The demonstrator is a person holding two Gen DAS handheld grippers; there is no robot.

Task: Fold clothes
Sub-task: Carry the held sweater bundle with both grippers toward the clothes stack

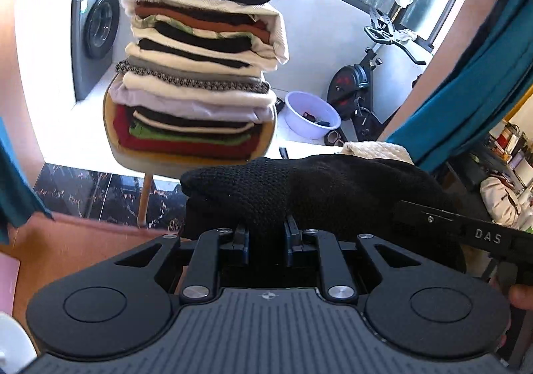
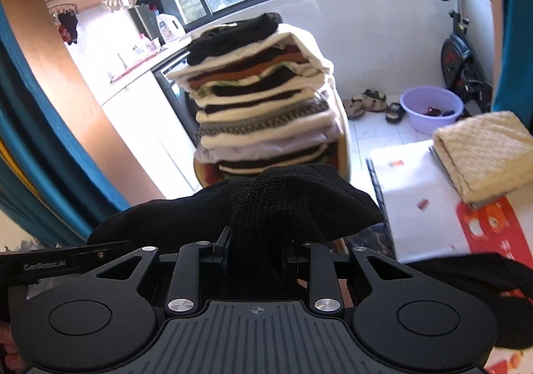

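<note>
So both sets of fingers are clamped on the same black knit garment (image 1: 299, 194), which is already folded into a thick bundle. In the left wrist view the left gripper (image 1: 265, 237) has its fingers pinched in on a wad of the knit right at the tips, and the bundle runs off sideways to the right of them, toward the other tool's black bar at the frame edge. In the right wrist view it's the mirror: the right gripper (image 2: 256, 249) is squeezing a bunched fold, with the rest of the fabric draping off to the left of its fingers. So the garment's long axis runs crosswise between the two hands, carried like a little stretcher, and neither hand looks nearer than the other

Straight ahead of both sets of fingers, and higher than the bundle, is the stack of folded clothes (image 1: 200, 74) on a round stool (image 1: 113, 140). It's tall and leans a bit, with a black piece on top. My guess is the bundle goes up there next, so it needs to rise clear of the top layer before going forward, or it'll shove the whole tower over

Off to the right of the fingers a folded cream towel (image 2: 483, 154) sits on a white surface (image 2: 409, 180), well apart from the stack. Beyond that, a purple basin (image 2: 429, 107) on the floor
</note>
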